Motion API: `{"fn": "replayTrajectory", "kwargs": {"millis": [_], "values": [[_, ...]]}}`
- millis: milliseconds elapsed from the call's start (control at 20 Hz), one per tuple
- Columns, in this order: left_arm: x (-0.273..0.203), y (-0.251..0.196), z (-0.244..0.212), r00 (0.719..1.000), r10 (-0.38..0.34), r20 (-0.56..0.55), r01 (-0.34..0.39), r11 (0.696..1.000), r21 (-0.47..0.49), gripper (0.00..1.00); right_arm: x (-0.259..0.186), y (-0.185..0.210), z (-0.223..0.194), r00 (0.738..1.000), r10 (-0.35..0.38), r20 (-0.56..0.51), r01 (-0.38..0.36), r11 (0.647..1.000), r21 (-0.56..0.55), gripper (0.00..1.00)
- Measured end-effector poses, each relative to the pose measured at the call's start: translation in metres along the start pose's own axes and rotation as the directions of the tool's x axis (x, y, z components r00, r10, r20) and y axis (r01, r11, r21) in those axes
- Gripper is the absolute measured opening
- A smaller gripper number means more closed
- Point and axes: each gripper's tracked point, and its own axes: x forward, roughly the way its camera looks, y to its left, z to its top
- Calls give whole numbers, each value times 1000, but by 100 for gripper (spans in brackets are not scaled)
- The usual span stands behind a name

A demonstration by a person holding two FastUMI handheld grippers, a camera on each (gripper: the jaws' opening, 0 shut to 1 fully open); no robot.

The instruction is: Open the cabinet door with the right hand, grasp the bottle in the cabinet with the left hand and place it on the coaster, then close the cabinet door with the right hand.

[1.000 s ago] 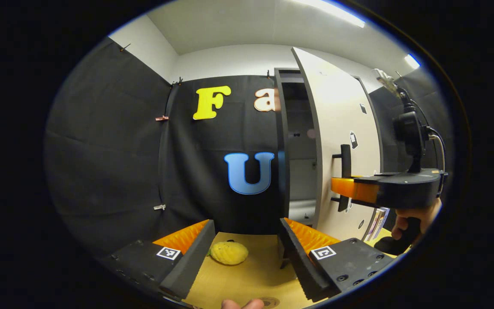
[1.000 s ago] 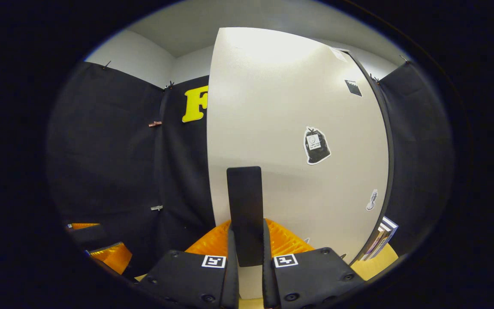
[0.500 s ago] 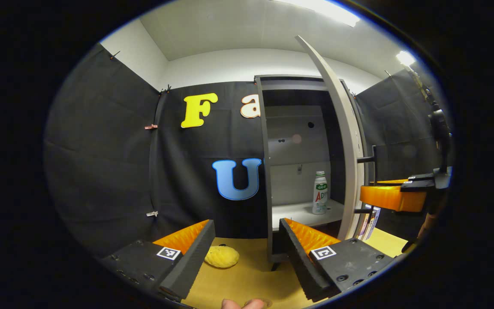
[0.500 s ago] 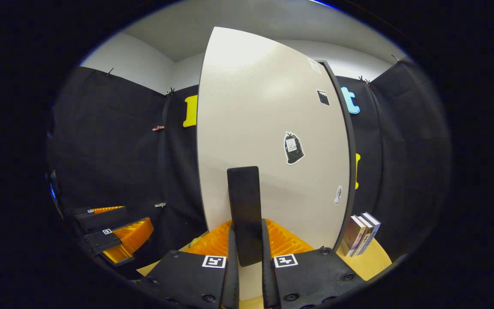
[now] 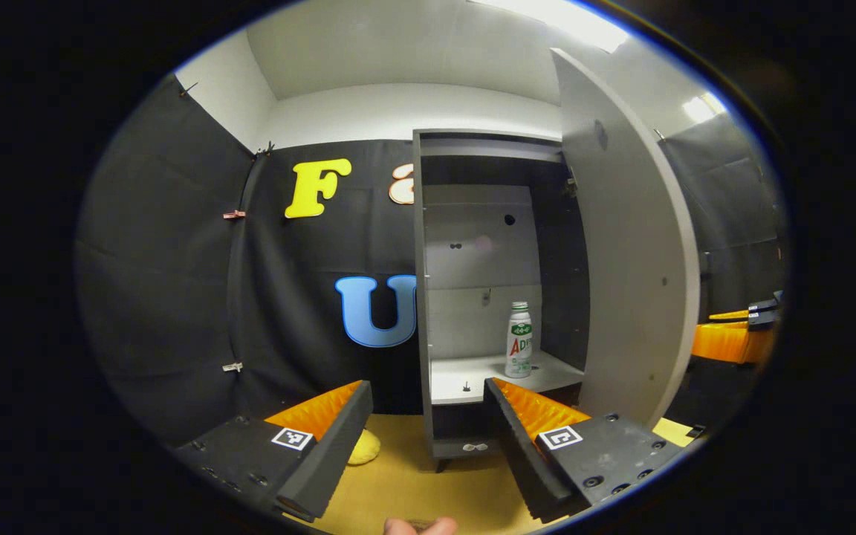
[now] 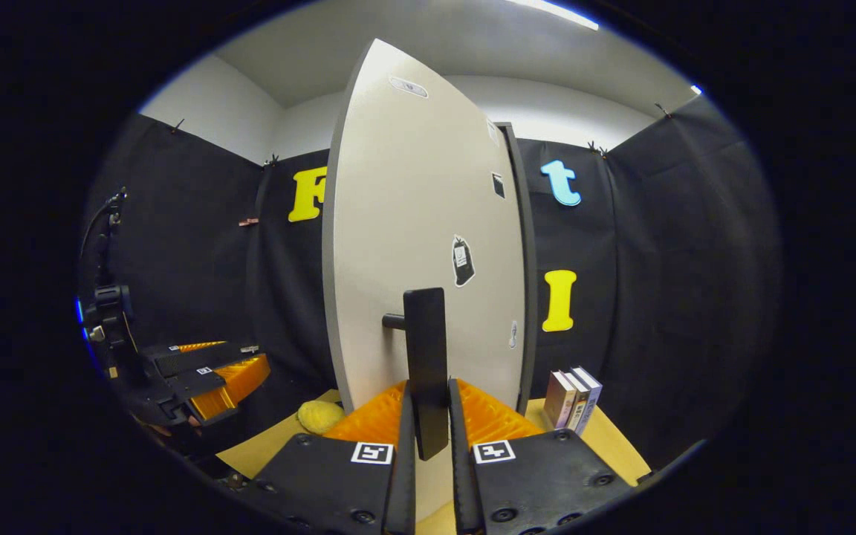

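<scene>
The grey cabinet (image 5: 422, 297) stands with its door (image 5: 625, 245) swung wide to the right. On its lower shelf (image 5: 472, 371) a white bottle (image 5: 519, 340) with a green cap stands upright. My left gripper (image 5: 428, 438) is open in front of the cabinet, short of the shelf, holding nothing. In the right gripper view my right gripper (image 6: 428, 446) is shut on the door's black bar handle (image 6: 426, 364), with the door's pale outer face (image 6: 413, 245) ahead. The right gripper (image 5: 733, 338) also peeks past the door's edge in the left gripper view. The left gripper (image 6: 205, 375) appears at far left in the right gripper view.
A yellow sponge (image 5: 362, 447) (image 6: 319, 416) lies on the wooden table (image 5: 428, 490) left of the cabinet. Several books (image 6: 573, 397) stand upright on the table to the right of the door. A fingertip (image 5: 420, 526) pokes in at the bottom edge.
The door has swung from barely ajar to wide open, pulled by my right gripper. The bottle and shelf have come into sight. The left gripper's view has turned towards the cabinet's inside.
</scene>
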Motion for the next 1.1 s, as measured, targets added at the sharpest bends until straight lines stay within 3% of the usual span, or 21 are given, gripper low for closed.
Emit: {"fn": "replayTrajectory", "kwargs": {"millis": [150, 200, 250, 400, 650, 700, 800, 850, 900, 950, 1050, 1100], "values": [[6, -16, 1, 1000, -30, 0, 30, 999, -19, 94, -11, -17, 15, 998, -41, 39, 40, 999, 18, 24], [7, -21, 1, 999, -39, -1, 39, 999, -24, 94, -12, -24, 16, 997, -62, 34, 62, 998, 16, 20], [10, -26, 1, 999, -47, -3, 47, 999, -26, 94, -14, -33, 15, 996, -84, 31, 83, 996, 9, 27], [15, -41, 3, 997, -74, -1, 74, 997, -25, 94, -15, -52, 21, 989, -143, 37, 142, 990, 25, 23], [22, -58, 2, 994, -113, -7, 112, 993, -30, 94, -26, -66, 21, 985, -170, 26, 169, 985, 36, 23], [22, -61, 3, 993, -117, -8, 117, 993, -33, 94, -28, -70, 21, 983, -180, 26, 179, 983, 38, 12], [23, -63, 4, 992, -125, -9, 125, 992, -34, 95, -30, -78, 23, 979, -203, 30, 202, 979, 38, 12], [24, -66, 4, 991, -131, -9, 131, 991, -32, 95, -31, -82, 24, 976, -214, 34, 213, 977, 30, 23], [25, -68, 4, 991, -136, -10, 136, 990, -28, 94, -33, -88, 25, 973, -227, 38, 227, 974, 21, 23], [25, -68, 4, 990, -140, -9, 140, 990, -24, 94, -34, -93, 26, 969, -243, 43, 242, 970, 11, 12], [27, -72, 5, 989, -150, -8, 149, 989, -20, 94, -42, -104, 31, 959, -277, 57, 278, 961, -6, 12], [28, -73, 5, 988, -153, -7, 153, 988, -20, 94, -46, -110, 34, 953, -296, 65, 297, 955, -9, 23]]}}
